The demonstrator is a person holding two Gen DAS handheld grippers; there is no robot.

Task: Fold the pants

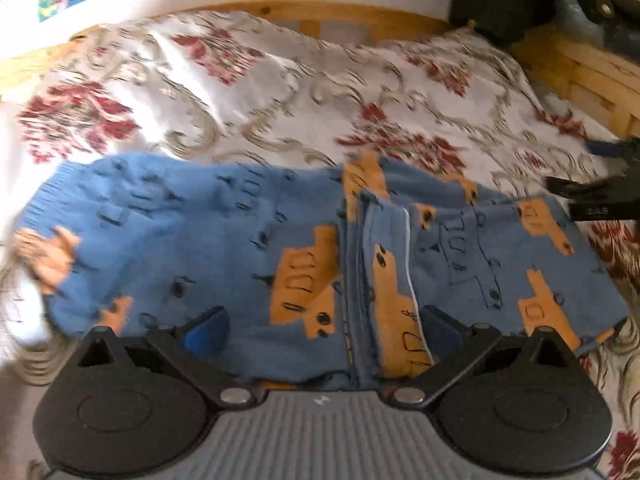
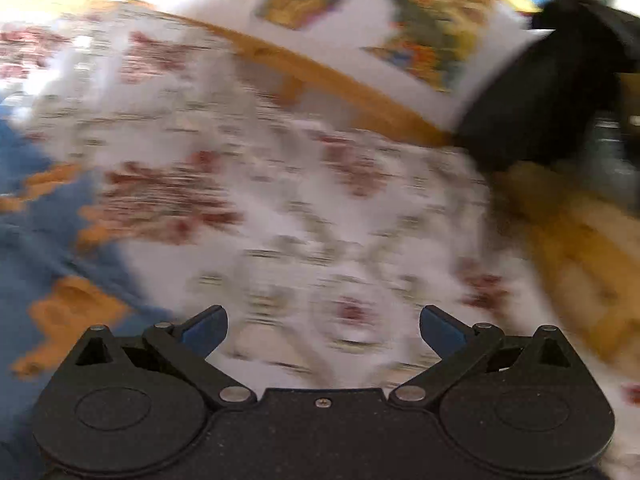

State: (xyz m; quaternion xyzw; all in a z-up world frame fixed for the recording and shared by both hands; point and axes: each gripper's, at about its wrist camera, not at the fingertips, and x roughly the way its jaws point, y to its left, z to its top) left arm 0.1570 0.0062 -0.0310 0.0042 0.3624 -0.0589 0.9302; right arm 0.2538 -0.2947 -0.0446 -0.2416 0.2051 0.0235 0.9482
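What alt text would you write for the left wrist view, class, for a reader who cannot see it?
Blue pants with orange vehicle prints lie partly folded on a floral bedsheet, just beyond the open left gripper. The right gripper shows at the right edge, and a wooden bed frame runs behind.

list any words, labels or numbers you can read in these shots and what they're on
Nothing reads for certain.
Small pale marking on the right tongs, seen in the left wrist view: too blurred to read.
Tiny white mark on the left tongs' grey base: a symbol, not a word.
Pants: vehicle print only, no lettering.
Colourful wall pictures: too blurred to read.
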